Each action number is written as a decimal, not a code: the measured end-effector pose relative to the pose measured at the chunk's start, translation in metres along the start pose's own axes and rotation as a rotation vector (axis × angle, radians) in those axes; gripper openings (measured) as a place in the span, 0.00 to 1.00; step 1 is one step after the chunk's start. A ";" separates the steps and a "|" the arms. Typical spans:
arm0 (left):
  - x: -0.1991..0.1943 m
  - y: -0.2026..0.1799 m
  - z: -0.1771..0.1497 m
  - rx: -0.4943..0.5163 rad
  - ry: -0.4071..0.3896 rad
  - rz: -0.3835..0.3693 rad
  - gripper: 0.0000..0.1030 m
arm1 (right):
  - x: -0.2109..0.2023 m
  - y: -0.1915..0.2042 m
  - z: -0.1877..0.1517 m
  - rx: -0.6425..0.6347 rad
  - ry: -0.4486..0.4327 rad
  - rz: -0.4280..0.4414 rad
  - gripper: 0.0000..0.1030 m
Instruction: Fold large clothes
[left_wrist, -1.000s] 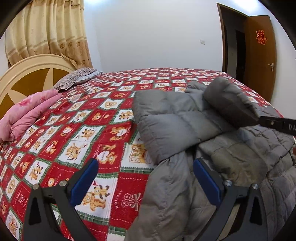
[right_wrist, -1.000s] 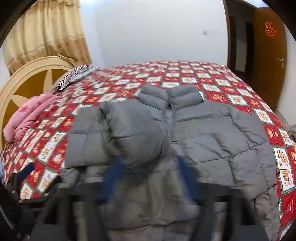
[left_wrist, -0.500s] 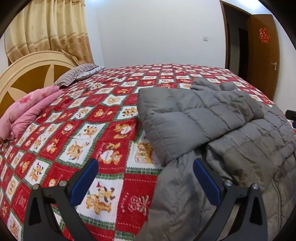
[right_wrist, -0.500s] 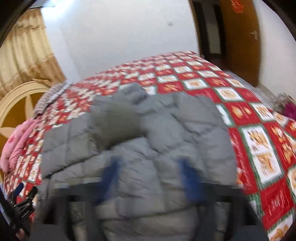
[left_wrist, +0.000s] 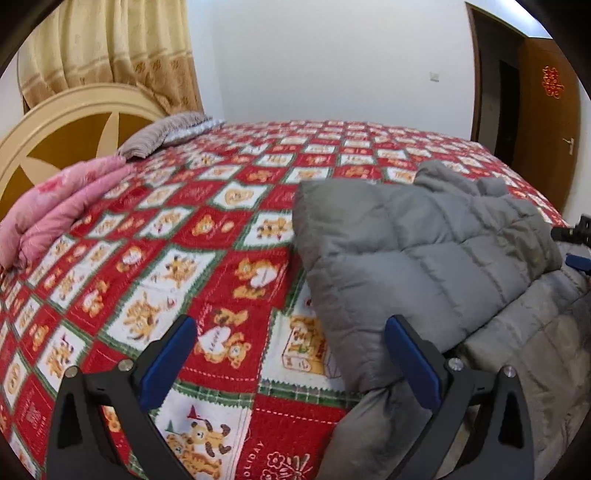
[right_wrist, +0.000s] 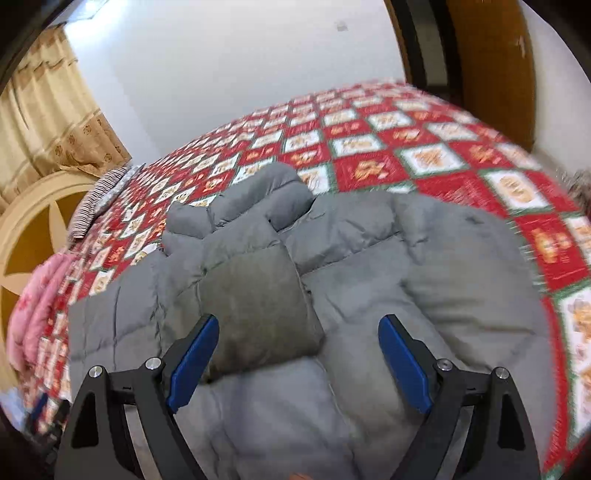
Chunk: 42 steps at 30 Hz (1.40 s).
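A grey puffer jacket (right_wrist: 369, 295) lies spread on the red patterned bedcover (left_wrist: 207, 236), collar toward the far side. One sleeve (right_wrist: 258, 306) is folded across its chest, the cuff lying flat between and just beyond my right gripper (right_wrist: 298, 363), which hovers open over the jacket and touches nothing. In the left wrist view the folded sleeve (left_wrist: 399, 258) lies on the jacket at the right. My left gripper (left_wrist: 291, 363) is open above the bedcover at the jacket's left edge, its right finger (left_wrist: 413, 365) over grey fabric. The right gripper (left_wrist: 576, 258) shows at the far right edge.
A folded pink quilt (left_wrist: 55, 210) and a striped pillow (left_wrist: 162, 133) lie by the rounded headboard (left_wrist: 55, 136) on the left. A curtain (left_wrist: 110, 55) hangs behind it. A brown door (left_wrist: 546, 122) stands at the right, beyond the bed's far side.
The right gripper has let go of the sleeve, which now lies flat across the jacket, and has swung to the right over the jacket. The left gripper has drifted slightly left.
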<state>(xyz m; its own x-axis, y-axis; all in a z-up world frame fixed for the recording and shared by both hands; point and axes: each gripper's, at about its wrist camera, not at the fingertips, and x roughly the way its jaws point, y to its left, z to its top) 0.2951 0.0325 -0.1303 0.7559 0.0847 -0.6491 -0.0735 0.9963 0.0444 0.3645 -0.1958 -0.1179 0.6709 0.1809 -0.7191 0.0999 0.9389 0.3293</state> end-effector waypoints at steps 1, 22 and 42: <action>0.003 0.001 -0.001 -0.008 0.011 -0.003 1.00 | 0.005 -0.001 0.002 0.009 0.015 0.033 0.82; -0.007 0.004 0.007 -0.017 0.006 0.056 1.00 | -0.104 -0.011 -0.040 0.032 -0.003 0.079 0.01; -0.029 -0.030 0.044 0.082 -0.076 0.052 1.00 | -0.117 -0.054 -0.116 -0.056 0.092 -0.023 0.02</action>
<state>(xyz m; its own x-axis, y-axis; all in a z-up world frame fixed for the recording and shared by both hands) 0.3042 0.0009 -0.0791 0.7997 0.1339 -0.5853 -0.0626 0.9881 0.1405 0.1956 -0.2342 -0.1223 0.5987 0.1824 -0.7800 0.0719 0.9576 0.2791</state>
